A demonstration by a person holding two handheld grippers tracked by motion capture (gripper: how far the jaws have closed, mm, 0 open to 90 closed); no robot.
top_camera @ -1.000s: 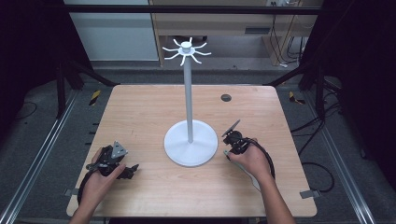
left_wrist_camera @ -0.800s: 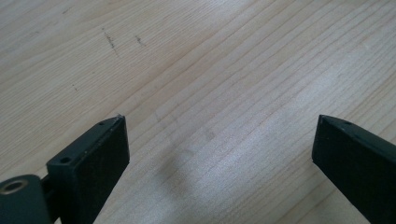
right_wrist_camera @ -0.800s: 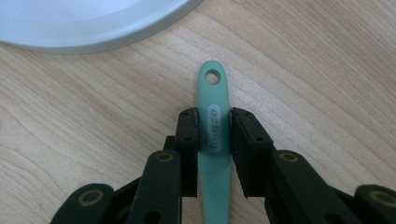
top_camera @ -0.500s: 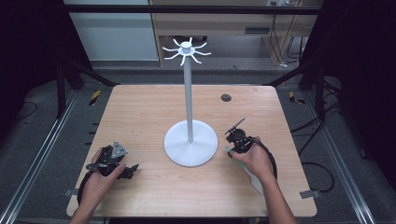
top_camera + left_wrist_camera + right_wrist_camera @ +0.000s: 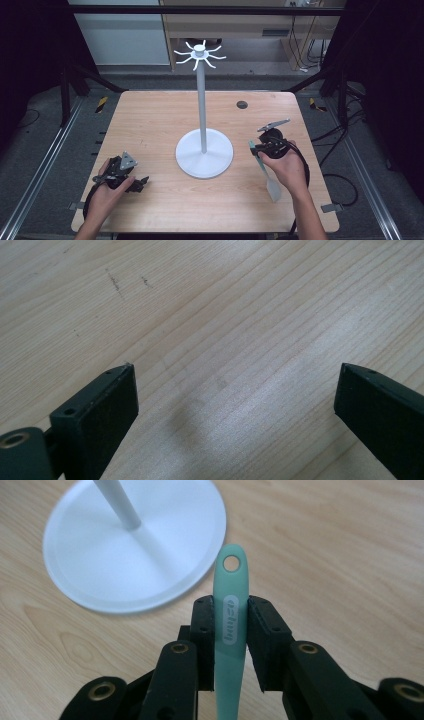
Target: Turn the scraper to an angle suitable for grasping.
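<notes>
A white stand rises from a round base (image 5: pixel 204 152) at the table's middle, with a thin pole (image 5: pixel 201 100) and a ring of hooks (image 5: pixel 199 54) on top. Just right of the base, my right gripper (image 5: pixel 256 147) is lifted off the wood and shut on the handle of a mint-green spatula (image 5: pixel 265 171), whose blade trails back under the hand. In the right gripper view the pads (image 5: pixel 260 625) pinch the handle (image 5: pixel 231 580), and its hanging hole pokes out toward the base (image 5: pixel 135 545). My left gripper (image 5: pixel 135 181) rests at the front left, open, with bare wood between its jaws (image 5: pixel 235 390).
A small dark round cap (image 5: pixel 242 104) sits in the tabletop (image 5: pixel 150 115) behind the stand on the right. A black cable (image 5: pixel 305 165) loops from the right gripper near the table's right edge. Metal rails (image 5: pixel 45 165) run along both sides.
The right hand has risen and shifted a little to the right, away from the base, carrying the spatula up with it. The left hand and gripper have stayed put.
</notes>
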